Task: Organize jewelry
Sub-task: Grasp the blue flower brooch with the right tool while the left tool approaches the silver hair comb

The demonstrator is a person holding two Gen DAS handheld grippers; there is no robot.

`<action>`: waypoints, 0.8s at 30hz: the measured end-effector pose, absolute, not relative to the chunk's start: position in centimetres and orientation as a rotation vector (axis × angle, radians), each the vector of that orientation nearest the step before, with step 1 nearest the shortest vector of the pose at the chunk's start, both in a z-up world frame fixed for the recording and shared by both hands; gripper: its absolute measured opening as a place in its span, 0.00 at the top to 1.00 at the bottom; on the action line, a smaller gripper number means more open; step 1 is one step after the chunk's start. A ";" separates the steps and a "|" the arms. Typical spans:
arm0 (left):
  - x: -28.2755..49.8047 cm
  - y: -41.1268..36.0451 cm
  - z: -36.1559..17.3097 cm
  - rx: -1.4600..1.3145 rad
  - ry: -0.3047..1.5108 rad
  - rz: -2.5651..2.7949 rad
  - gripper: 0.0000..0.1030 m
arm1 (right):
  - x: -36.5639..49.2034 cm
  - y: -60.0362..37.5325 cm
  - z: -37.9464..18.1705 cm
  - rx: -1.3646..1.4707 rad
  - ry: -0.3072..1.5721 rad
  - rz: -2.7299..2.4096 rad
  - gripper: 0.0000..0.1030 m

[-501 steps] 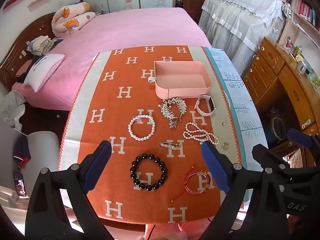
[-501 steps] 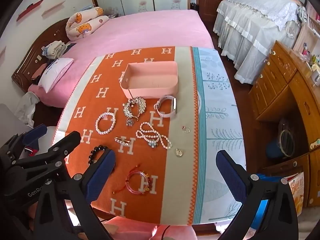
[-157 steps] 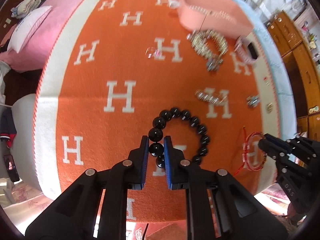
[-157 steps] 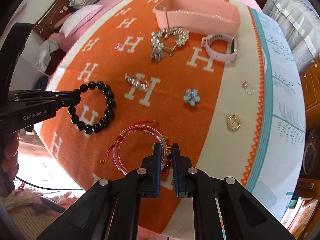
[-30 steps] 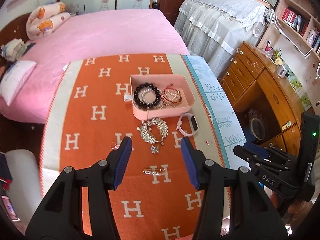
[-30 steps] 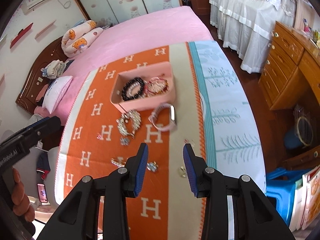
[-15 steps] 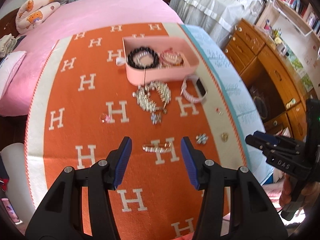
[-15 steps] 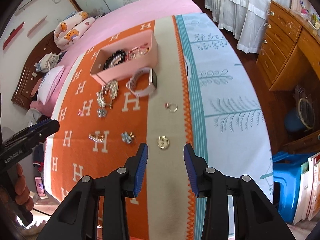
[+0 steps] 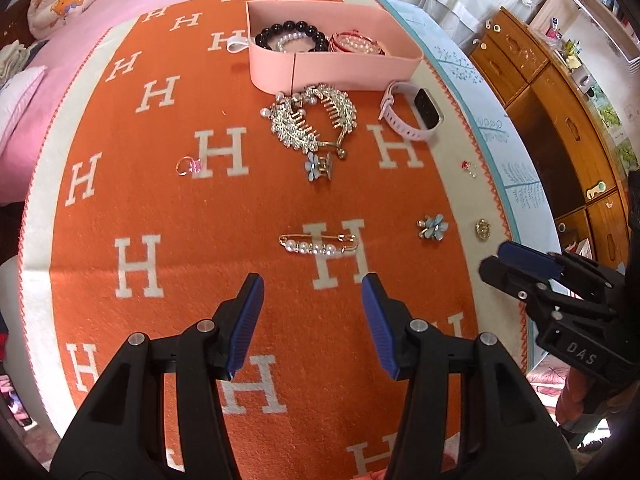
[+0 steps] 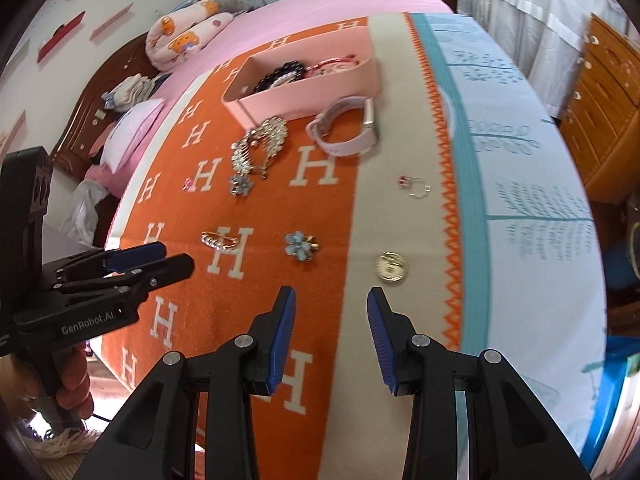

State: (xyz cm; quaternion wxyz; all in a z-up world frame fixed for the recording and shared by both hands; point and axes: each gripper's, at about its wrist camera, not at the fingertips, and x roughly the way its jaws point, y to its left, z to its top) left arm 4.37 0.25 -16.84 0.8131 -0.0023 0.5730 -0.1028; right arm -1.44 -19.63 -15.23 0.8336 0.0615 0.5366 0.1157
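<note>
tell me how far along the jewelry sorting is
Roughly a third done. The pink box already holds the black bead bracelet, a pearl strand and the red bracelet. Nothing is in hand: the left gripper and right gripper are open and empty. Left on the blanket: pearl pin, two blue flower clips, gold coin, leaf comb, watch, two rings.

Black plastic fingers point(image 9: 246, 320) with ribbed blue pads, silver screws.

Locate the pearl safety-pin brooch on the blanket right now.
In the left wrist view the pearl safety-pin brooch lies across a white H, just ahead of the open left gripper, left of the blue flower clip.
</note>
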 end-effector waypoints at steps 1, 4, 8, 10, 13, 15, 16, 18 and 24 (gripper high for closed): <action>4.3 0.2 -16.8 -0.003 1.224 -0.218 0.54 | -1.2 -19.3 -15.4 0.125 1.134 0.251 0.64; 4.5 0.3 -17.0 -0.008 1.229 -0.206 0.54 | -0.4 -18.4 -16.0 0.105 1.125 0.270 0.64; 5.2 0.8 -17.0 -0.038 1.230 -0.184 0.54 | 0.9 -16.9 -16.8 0.044 1.107 0.272 0.64; 5.6 1.0 -16.9 -0.049 1.224 -0.176 0.54 | 1.4 -16.2 -17.2 0.009 1.097 0.274 0.64; 6.5 1.1 -16.6 -0.068 1.211 -0.172 0.54 | 2.0 -15.2 -18.1 -0.054 1.090 0.272 0.64; 7.1 0.9 -16.4 -0.077 1.199 -0.174 0.54 | 2.1 -14.5 -18.4 -0.104 1.065 0.274 0.66; 7.5 0.8 -16.4 -0.080 1.194 -0.175 0.54 | 2.1 -14.2 -18.6 -0.127 1.059 0.276 0.68; 8.2 0.4 -16.3 -0.083 1.181 -0.180 0.54 | 2.1 -13.6 -18.8 -0.182 1.033 0.275 0.75; 10.3 -1.0 -17.4 -0.081 1.184 -0.189 0.54 | 2.5 -14.0 -18.9 -0.156 1.018 0.297 0.81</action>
